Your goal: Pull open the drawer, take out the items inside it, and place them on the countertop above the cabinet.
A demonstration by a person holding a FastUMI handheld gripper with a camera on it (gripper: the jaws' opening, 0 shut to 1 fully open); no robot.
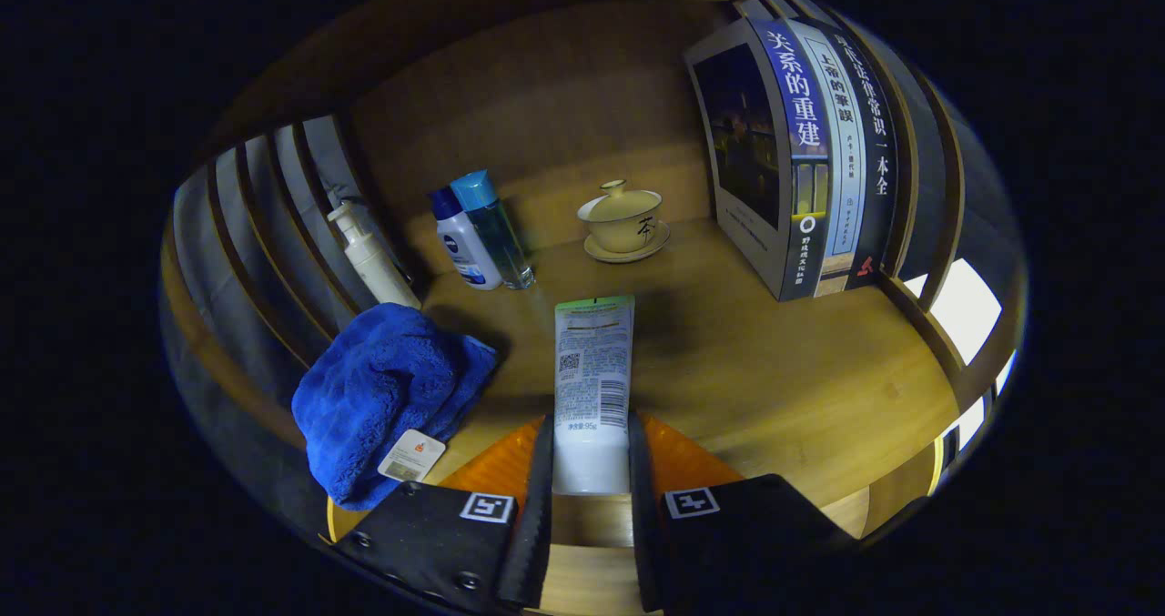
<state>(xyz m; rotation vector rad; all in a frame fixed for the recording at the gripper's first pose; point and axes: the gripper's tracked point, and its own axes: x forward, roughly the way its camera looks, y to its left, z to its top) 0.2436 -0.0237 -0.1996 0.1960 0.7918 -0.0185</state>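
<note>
My gripper (pixel 590 457) is shut on a white squeeze tube (pixel 593 375) with a green end; both fingers press its lower part and the tube points forward over the wooden countertop (pixel 774 370). A crumpled blue towel (pixel 387 393) with a paper tag lies on the countertop just left of the fingers. I cannot tell whether the tube touches the wood.
Beyond the tube stand a white pump bottle (pixel 369 257), a small white bottle (pixel 464 243) and a clear blue-capped bottle (pixel 496 229). A lidded tea bowl on a saucer (pixel 625 220) sits at the back. Upright books (pixel 801 161) stand to the right. Slatted side walls enclose the counter.
</note>
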